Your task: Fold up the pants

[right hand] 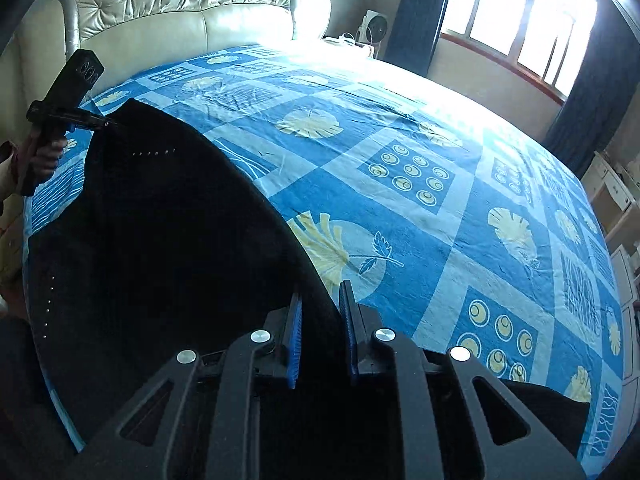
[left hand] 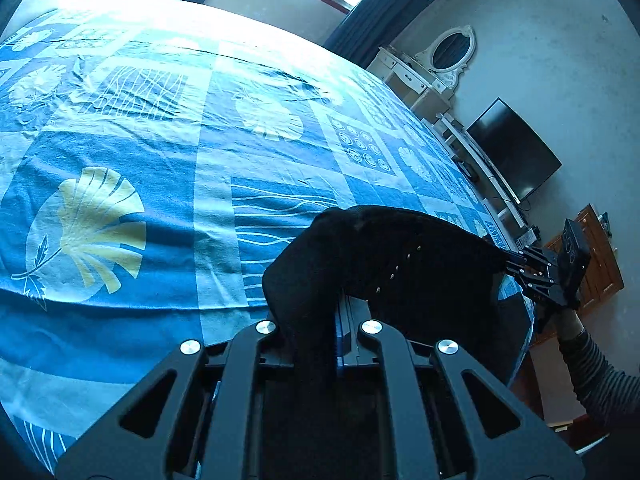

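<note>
Across the bed [right hand: 440, 208], under its blue leaf-print sheet [left hand: 140, 140], most of the surface lay bare and gave me wide room toward the headboard [right hand: 180, 12] and the window [right hand: 520, 16]. No containers showed anywhere. Along the near edge of the bed the black pants [right hand: 160, 240] hung stretched between my two tools, a row of small studs [right hand: 154, 153] catching the light. My left gripper [left hand: 338, 320] was clenched on one corner of the pants, the cloth bunched up over its fingers. My right gripper [right hand: 320, 332] had its blue pads [right hand: 295, 344] a little apart with cloth running between them; whether they pressed on it I could not tell. At the bed's far edge stood a dresser [left hand: 412, 76] and a TV [left hand: 516, 152].
</note>
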`<state>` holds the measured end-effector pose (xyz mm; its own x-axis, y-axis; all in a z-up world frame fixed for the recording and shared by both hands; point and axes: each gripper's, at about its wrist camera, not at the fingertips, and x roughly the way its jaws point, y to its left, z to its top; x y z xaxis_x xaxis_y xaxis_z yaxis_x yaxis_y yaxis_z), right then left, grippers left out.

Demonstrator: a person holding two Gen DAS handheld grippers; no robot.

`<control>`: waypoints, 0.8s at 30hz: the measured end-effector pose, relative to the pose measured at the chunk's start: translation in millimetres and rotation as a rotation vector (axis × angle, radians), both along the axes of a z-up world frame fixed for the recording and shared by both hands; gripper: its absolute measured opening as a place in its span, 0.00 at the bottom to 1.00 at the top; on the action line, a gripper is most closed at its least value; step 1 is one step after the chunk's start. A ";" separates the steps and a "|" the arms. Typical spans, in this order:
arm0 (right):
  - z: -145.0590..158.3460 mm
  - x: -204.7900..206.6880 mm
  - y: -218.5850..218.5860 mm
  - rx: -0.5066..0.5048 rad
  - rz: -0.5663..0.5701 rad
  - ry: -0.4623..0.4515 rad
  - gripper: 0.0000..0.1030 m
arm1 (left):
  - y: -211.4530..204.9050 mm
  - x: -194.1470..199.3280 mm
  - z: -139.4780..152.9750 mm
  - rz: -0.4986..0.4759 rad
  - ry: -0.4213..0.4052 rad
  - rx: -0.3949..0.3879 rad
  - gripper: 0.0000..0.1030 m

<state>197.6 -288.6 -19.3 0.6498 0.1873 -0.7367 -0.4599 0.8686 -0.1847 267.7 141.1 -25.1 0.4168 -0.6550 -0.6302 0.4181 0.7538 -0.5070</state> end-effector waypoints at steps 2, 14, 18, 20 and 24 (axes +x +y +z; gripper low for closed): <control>-4.7 -28.8 6.8 -0.041 0.006 -0.031 0.17 | 2.8 -23.6 5.0 0.001 -0.017 -0.007 0.10; -74.1 -120.9 25.2 -0.063 -0.037 0.034 0.17 | 32.0 -129.1 -38.8 0.092 0.077 -0.051 0.14; -91.3 -131.6 29.7 -0.072 -0.063 0.058 0.17 | 34.0 -146.6 -51.2 0.112 0.072 -0.062 0.18; -89.2 -134.6 27.3 -0.058 -0.083 0.057 0.18 | 37.7 -154.4 -56.6 0.108 0.086 -0.101 0.20; -79.7 -147.1 17.2 0.019 -0.123 0.099 0.40 | 49.6 -170.6 -63.9 0.117 0.112 -0.195 0.21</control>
